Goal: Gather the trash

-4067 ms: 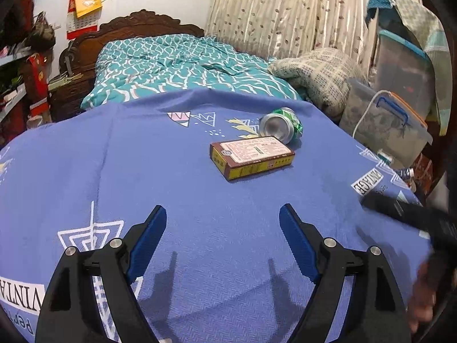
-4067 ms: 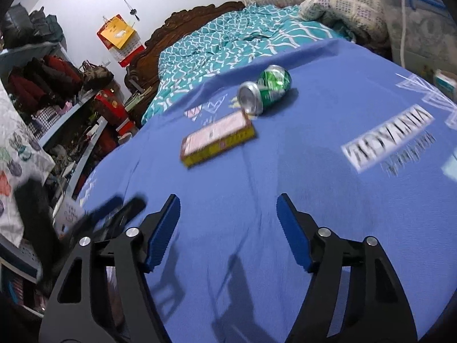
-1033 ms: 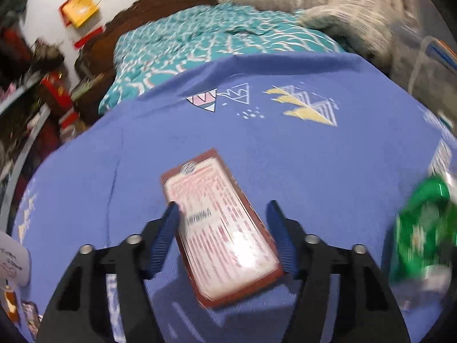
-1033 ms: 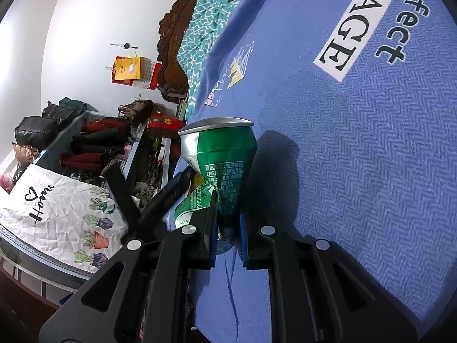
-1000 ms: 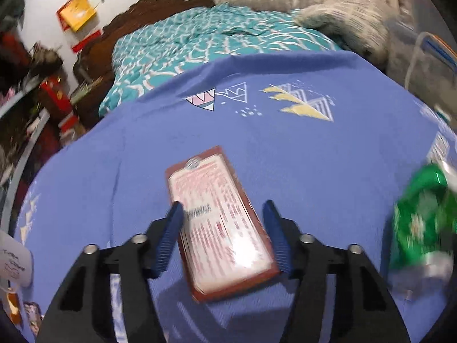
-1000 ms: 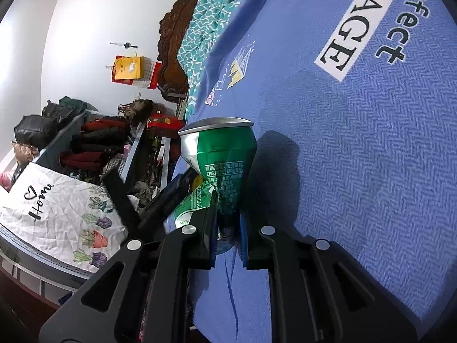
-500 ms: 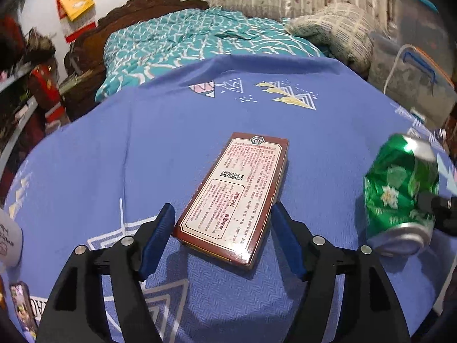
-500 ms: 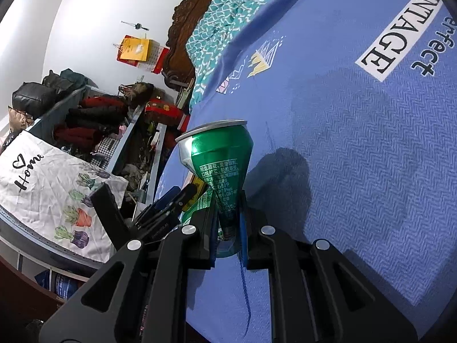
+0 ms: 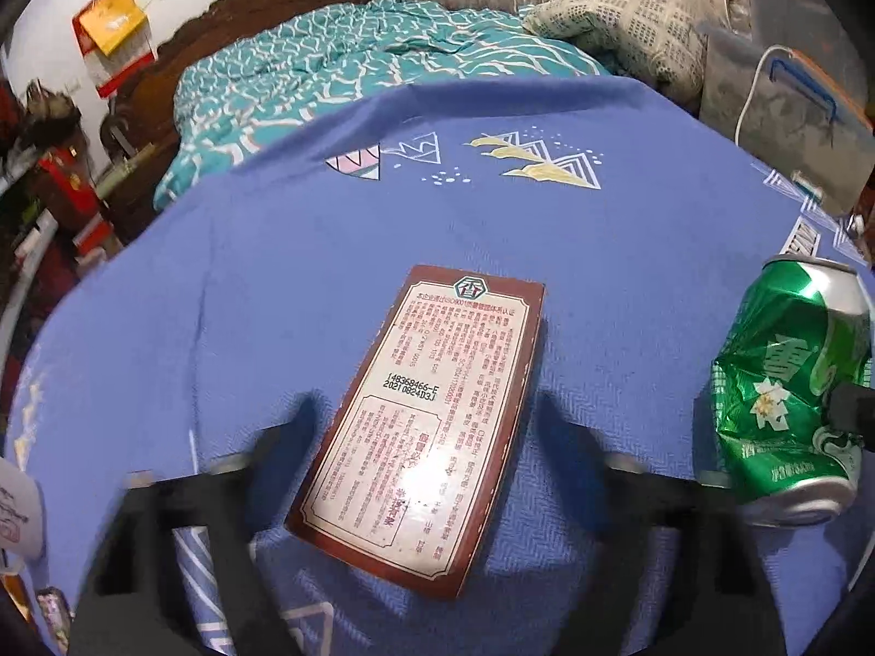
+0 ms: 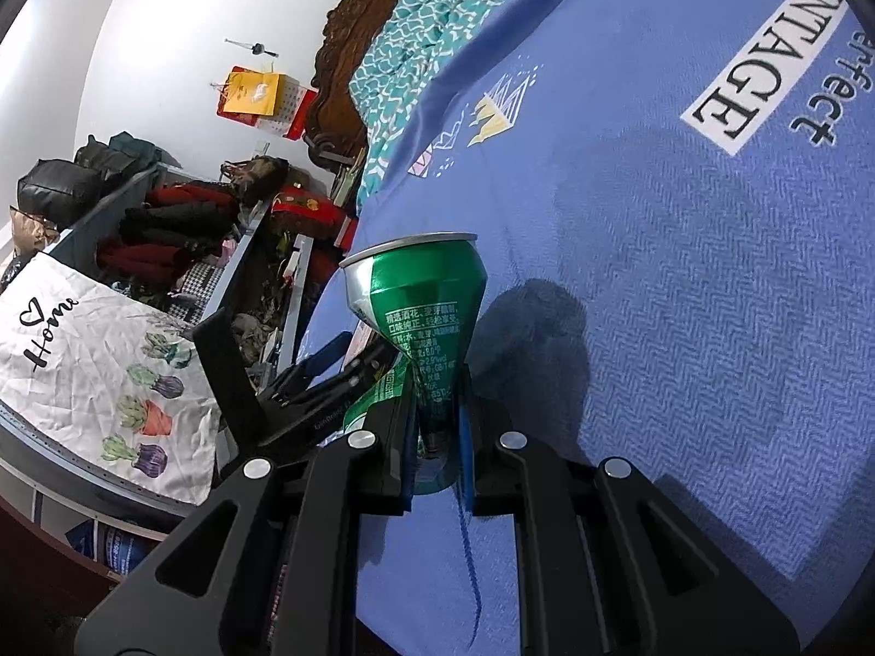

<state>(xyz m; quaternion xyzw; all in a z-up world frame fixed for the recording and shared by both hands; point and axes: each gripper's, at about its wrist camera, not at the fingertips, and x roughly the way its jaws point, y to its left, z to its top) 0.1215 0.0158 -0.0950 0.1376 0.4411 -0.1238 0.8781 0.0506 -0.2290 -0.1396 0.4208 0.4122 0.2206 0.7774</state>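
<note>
Your right gripper [image 10: 435, 437] is clamped tight on the crushed green can [image 10: 421, 300], fingers [image 10: 404, 437] pinching its squashed waist w/ the silver rim end pointing away from you; the can sits clear above the blue cloth [image 10: 683, 328], its shadow falling on the fabric just beside it. In the left wrist view that same can [image 9: 787, 399] shows at the right edge, a dark bit of the right gripper touching its side. Your left gripper [image 9: 424, 437] is blurred, fingers [image 9: 284, 448] wide apart, having just been opening, w/ the flat brown-edged box [image 9: 432, 415] lying between them on the blue cloth [image 9: 273, 273]; pads don't look to press its sides, though the blur makes contact hard to tell. Box lies label up, long axis angled up-right, its near end between the fingers. Behind the cloth: a bed w/ a teal patterned quilt [image 9: 355, 82] & carved dark headboard [image 9: 246, 5]. Left in the right wrist view: cluttered shelves [image 10: 180, 218] & a white "Home" cloth [image 10: 82, 361].
</note>
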